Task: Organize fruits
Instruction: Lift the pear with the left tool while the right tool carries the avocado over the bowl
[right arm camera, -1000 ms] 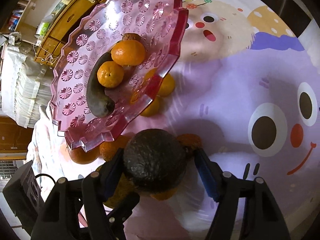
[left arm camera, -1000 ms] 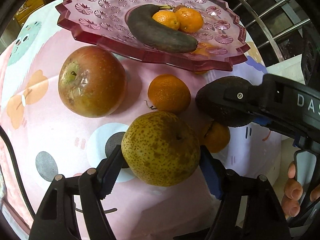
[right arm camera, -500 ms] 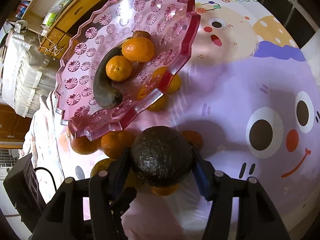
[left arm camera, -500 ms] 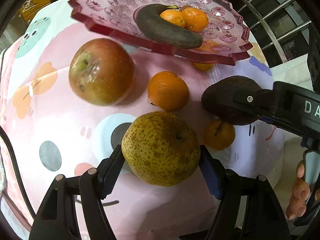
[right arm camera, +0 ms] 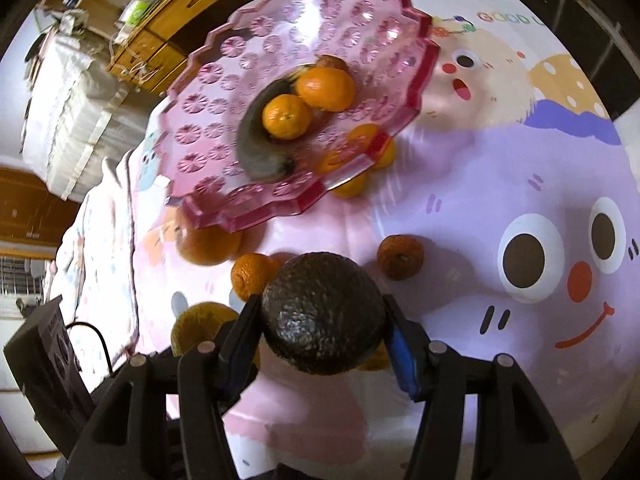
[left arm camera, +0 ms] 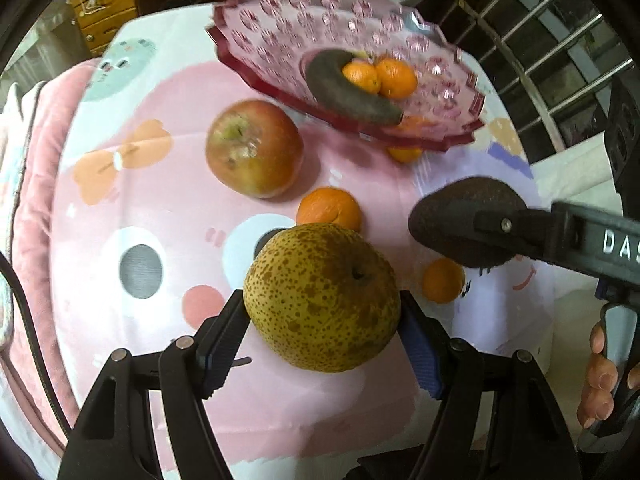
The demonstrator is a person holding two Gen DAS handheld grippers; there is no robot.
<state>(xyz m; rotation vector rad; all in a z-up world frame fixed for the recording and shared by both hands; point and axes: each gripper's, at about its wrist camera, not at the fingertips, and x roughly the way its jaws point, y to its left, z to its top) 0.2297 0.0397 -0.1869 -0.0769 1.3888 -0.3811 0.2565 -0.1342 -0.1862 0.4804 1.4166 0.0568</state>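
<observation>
**Both hands hold a fruit above the table**

The left gripper (left arm camera: 322, 322) fingers press on a speckled pear (left arm camera: 322, 298). The right gripper (right arm camera: 322, 334) fingers grip a dark avocado (right arm camera: 323, 312). Both fruits hang over the cartoon tablecloth (left arm camera: 132, 208). Farther lie an apple (left arm camera: 254, 148) and loose tangerines (left arm camera: 329, 209); the pink dish (right arm camera: 208, 128) holds a dark banana (left arm camera: 348, 96) and two tangerines.

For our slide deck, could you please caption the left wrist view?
Left tongs grip a speckled pear above the tablecloth, beside an avocado in the right tongs.
</observation>
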